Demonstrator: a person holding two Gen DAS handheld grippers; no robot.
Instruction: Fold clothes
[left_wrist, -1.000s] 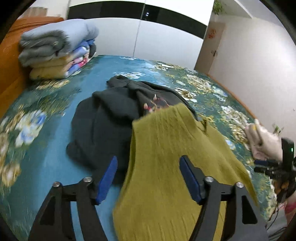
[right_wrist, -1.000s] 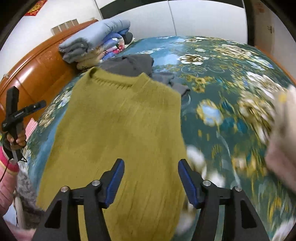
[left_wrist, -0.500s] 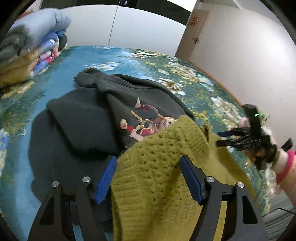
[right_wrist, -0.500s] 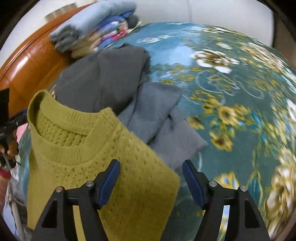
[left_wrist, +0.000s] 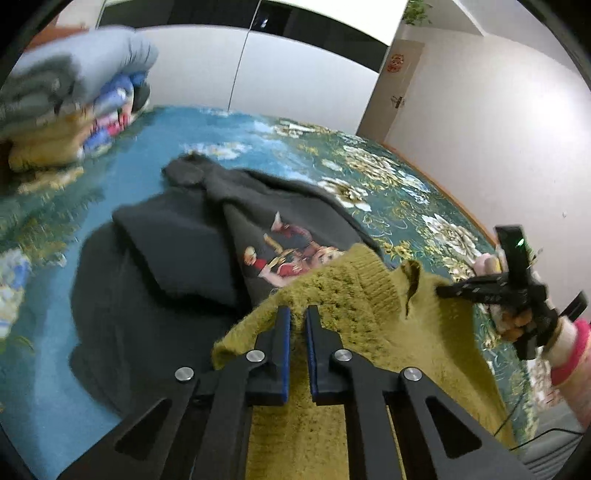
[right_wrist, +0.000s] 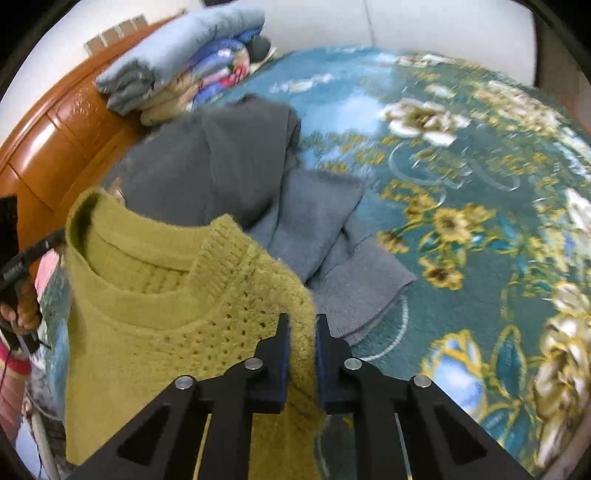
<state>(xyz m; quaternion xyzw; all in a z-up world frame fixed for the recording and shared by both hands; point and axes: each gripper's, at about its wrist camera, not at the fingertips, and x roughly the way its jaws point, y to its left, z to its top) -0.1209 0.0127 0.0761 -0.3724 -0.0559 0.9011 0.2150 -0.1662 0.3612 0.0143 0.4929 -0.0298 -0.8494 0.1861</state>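
Each claw, left claw (left_wrist: 297, 314) and right claw (right_wrist: 302, 321), is clenched on a shoulder of the olive sweater (right_wrist: 155, 325), spreading it above the bed (right_wrist: 461, 229) ahead, likely for folding.

Olive-yellow open-knit sweater (right_wrist: 155, 306) with a ribbed collar, filling the lower left of the right wrist view and the lower centre of the left wrist view. Charcoal-grey garment (left_wrist: 177, 251) mid-frame, printed with a red, gold and cream cartoon figure (left_wrist: 291, 254). Teal bedspread (right_wrist: 461, 192) patterned with white and gold flowers across the right of the frame. Black gripper frames with blue pads (left_wrist: 284, 332). Glossy orange-brown wooden headboard (right_wrist: 55, 147) at upper left. Stacked bedding (right_wrist: 184, 74) at top: pale blue-grey over multicoloured floral and cream-yellow layers. Pink cuff (left_wrist: 570, 354) at the right edge.
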